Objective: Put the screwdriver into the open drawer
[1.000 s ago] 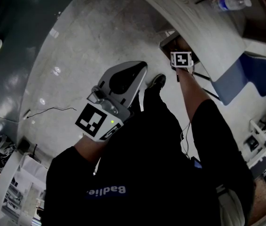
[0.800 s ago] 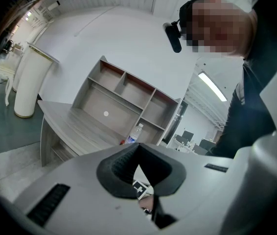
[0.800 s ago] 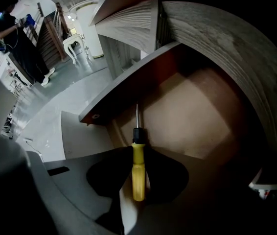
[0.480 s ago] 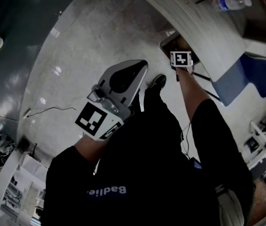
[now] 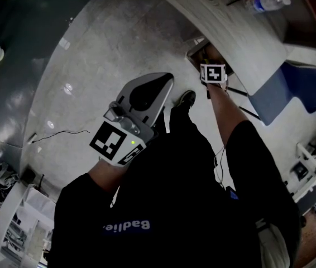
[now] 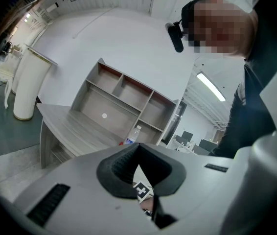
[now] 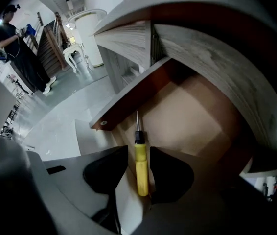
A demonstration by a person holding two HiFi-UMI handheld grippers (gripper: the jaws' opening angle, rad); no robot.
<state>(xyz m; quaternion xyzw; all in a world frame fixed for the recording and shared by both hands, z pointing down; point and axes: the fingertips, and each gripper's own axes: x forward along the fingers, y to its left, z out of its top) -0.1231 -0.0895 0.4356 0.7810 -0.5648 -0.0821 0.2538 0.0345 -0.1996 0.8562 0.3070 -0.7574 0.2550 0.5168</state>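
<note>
A screwdriver (image 7: 141, 170) with a yellow handle and a thin metal shaft points into the open drawer (image 7: 187, 116), whose brown bottom is bare. My right gripper (image 7: 138, 152) points steeply down over the drawer. Its jaws are opening, with the handle between them and a thin gap beside the left pad. In the head view the right gripper (image 5: 205, 56) reaches under the desk edge at the drawer (image 5: 194, 48). My left gripper (image 5: 166, 80) hangs over the floor, away from the drawer. Its pads meet at the tips (image 6: 137, 148) and hold nothing.
A grey wooden desk (image 5: 230, 21) with a shelf unit (image 6: 124, 99) stands above the drawer, with a water bottle (image 5: 267, 3) on it. A blue chair (image 5: 297, 88) is at the right. My shoe (image 5: 186, 99) and a thin cable (image 5: 63, 133) are on the floor. Another person (image 7: 18, 53) stands far off.
</note>
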